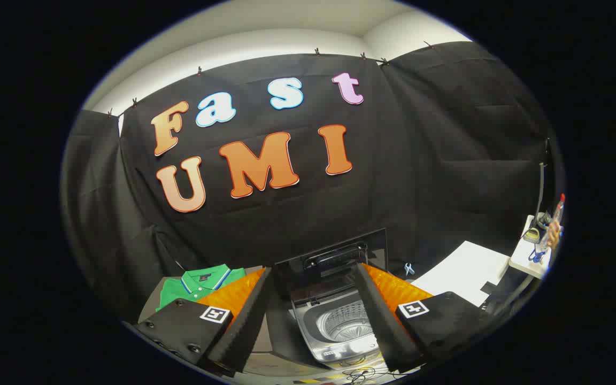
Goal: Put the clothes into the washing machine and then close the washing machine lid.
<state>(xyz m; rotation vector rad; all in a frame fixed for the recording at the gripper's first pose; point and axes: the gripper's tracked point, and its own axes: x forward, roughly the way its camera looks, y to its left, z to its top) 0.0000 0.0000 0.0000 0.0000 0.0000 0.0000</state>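
Left of the open claw lies the shirt.

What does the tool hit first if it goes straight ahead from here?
Probably the washing machine: its open drum sits between the open tool's fingers, with the raised lid just beyond. Depth is unclear. The green shirt lies off to one side.

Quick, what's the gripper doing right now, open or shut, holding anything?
Gripper: open, holding nothing; the washer with its lid up shows between the fingers.

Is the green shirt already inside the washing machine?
No, the green shirt lies outside the washing machine, beyond the open gripper's left finger.
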